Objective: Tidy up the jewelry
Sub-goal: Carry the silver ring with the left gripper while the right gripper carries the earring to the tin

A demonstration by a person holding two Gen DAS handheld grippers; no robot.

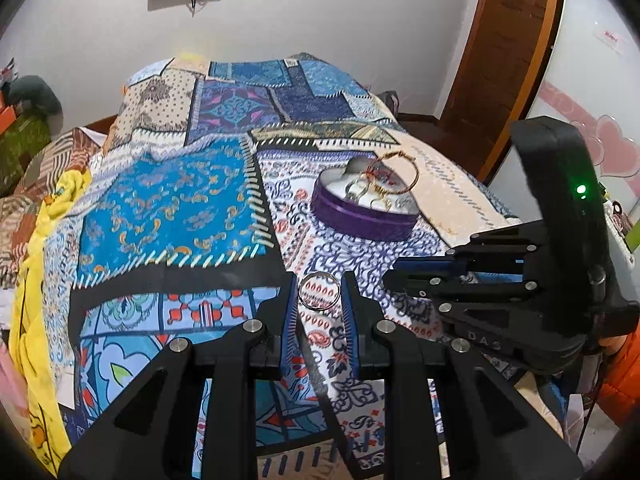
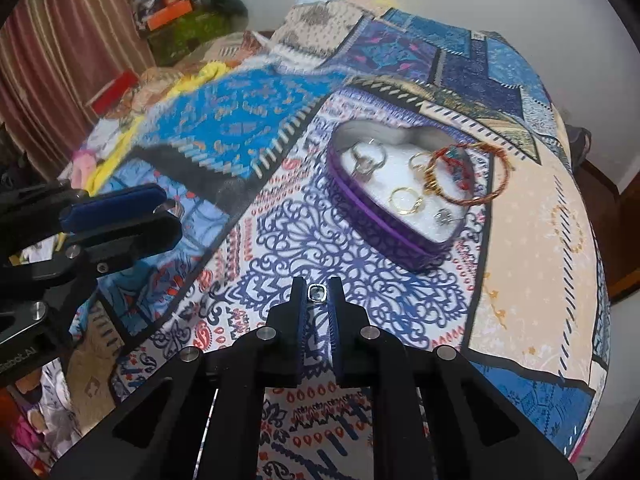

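Between the blue ribbed pads of my left tongs [image 1: 319,292] sits a thin silver ring [image 1: 319,290], a plain round metal band, pinched at its two sides and held clear of the cloth. My right tongs [image 2: 317,294] are closed on a much smaller piece, a little square-faced ring [image 2: 316,293] with a dark stone in a pale metal frame, caught right at the tips.

Just beyond both pairs of tongs lies the heart-shaped tin [image 2: 380,232], purple-walled with a darker lacy print and a white padded floor. Inside it are gold rings [image 2: 406,200], a silver ring with a stone [image 2: 366,156] and a small silver stud [image 2: 444,216]. A twisted red-and-gold bangle [image 2: 468,176] leans across its far rim, half in and half out.

Everything rests on a patchwork bedspread [image 1: 168,208], soft and busy with blue, cream and orange prints. To the left of my left tongs a yellow cloth [image 1: 36,248] lies crumpled along the bed's edge. Nothing stands between my tongs and the tin.
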